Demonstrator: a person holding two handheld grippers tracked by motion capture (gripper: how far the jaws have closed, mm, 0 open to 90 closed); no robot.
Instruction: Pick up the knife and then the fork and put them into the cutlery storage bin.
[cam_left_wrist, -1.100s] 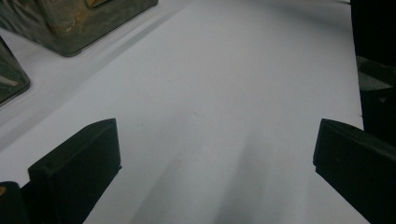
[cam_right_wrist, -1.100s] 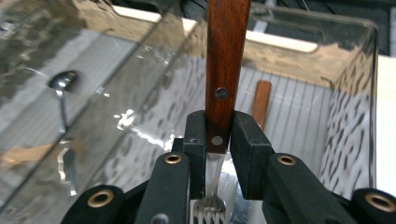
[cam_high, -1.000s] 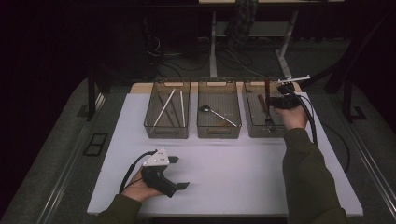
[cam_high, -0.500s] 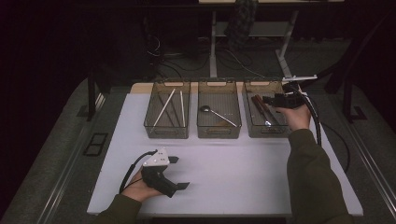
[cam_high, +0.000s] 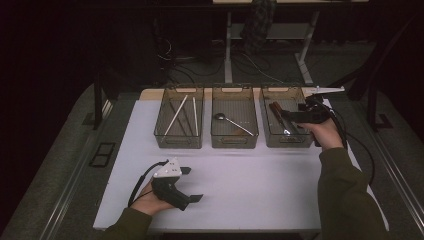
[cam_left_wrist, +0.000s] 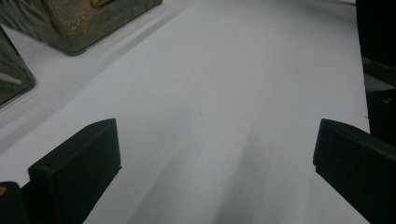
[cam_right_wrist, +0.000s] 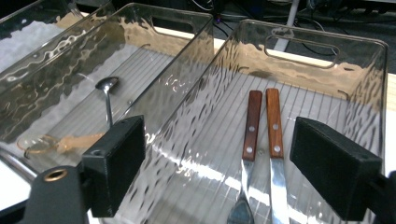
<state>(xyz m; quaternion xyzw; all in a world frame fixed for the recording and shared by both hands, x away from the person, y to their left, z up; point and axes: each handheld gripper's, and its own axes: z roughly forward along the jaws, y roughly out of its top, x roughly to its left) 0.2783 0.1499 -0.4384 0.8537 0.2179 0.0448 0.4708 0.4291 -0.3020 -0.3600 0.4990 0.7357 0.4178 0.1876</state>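
Note:
Three clear bins stand in a row at the back of the white table (cam_high: 260, 180). The right bin (cam_high: 280, 144) holds two wooden-handled knives (cam_high: 278, 114), lying side by side (cam_right_wrist: 261, 126). A spoon (cam_high: 232, 122) lies in the middle bin (cam_high: 234, 143), and the left bin (cam_high: 177, 143) holds pale sticks (cam_high: 176, 116). My right gripper (cam_high: 292, 118) hovers over the right bin's near right side, above the knife blades (cam_right_wrist: 219, 172). Its jaws have just been opening and stand open with nothing between them. My left gripper (cam_high: 192, 184) rests open on the table's front left (cam_left_wrist: 215, 163).
In the right gripper view the spoon (cam_right_wrist: 106, 86) shows through the middle bin's wall (cam_right_wrist: 182, 14). Two bin corners (cam_left_wrist: 79, 28) show at the top left of the left gripper view. Beyond the table are desk legs and cables on the floor (cam_high: 250, 60).
The right gripper has opened its jaws and drawn back a little from the right bin, toward the person and slightly up. The left hand has stayed still.

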